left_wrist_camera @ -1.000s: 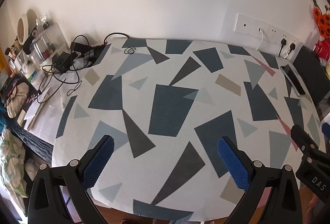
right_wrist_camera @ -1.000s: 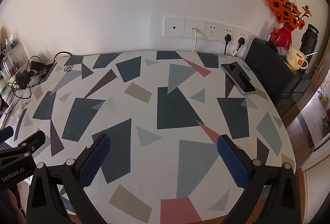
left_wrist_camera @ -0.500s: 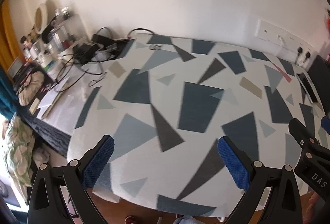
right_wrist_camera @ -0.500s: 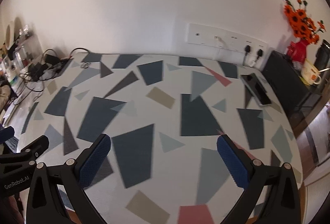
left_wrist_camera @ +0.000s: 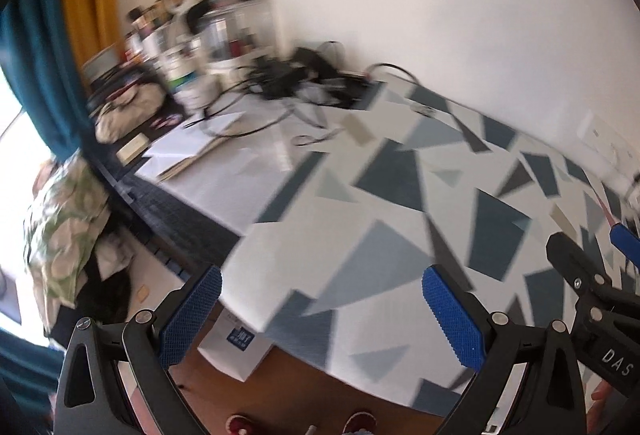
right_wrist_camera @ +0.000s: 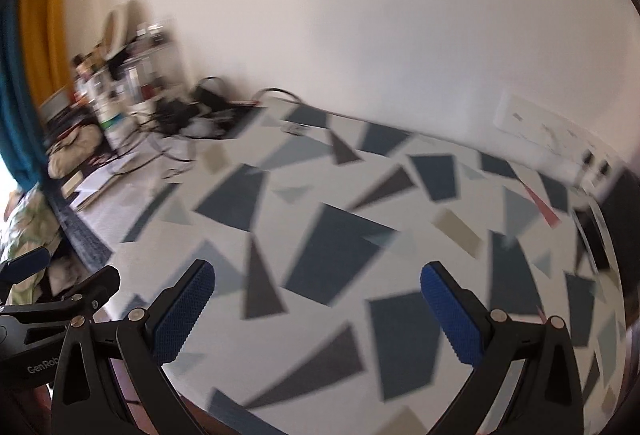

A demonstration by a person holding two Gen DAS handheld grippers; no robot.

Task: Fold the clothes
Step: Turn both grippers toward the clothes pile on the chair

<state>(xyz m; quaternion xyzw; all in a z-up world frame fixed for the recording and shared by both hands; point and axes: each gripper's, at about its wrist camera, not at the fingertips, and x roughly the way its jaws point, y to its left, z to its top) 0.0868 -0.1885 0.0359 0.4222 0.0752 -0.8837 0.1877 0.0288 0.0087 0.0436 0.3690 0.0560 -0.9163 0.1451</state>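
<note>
Left wrist view: left gripper [left_wrist_camera: 320, 315] spread wide, empty, poised over the near left corner of the desk [left_wrist_camera: 400, 219] with its patterned cloth of grey and blue shapes. Nothing to fold on that cloth. Lower left, beyond the desk's edge, a green-and-white floral bundle [left_wrist_camera: 64, 231] — possibly the clothes, though blur leaves that unsure. Bundle down and to the left of the gripper, its long axis roughly upright in the frame; which way it points, impossible to tell. Cables [left_wrist_camera: 288, 83] and jars [left_wrist_camera: 180, 47] crowded at the far left. Right gripper [left_wrist_camera: 592, 275] visible at the right edge.

Right wrist view: right gripper [right_wrist_camera: 316, 315] also spread, holding nothing, above the middle of the desk's near edge. Same floral bundle [right_wrist_camera: 24, 227] far left, partly behind the left gripper [right_wrist_camera: 52, 283]. Left gripper clearly nearer to it — likely the one to reach first. Socket strip [right_wrist_camera: 560, 139] on the wall, far right.
</note>
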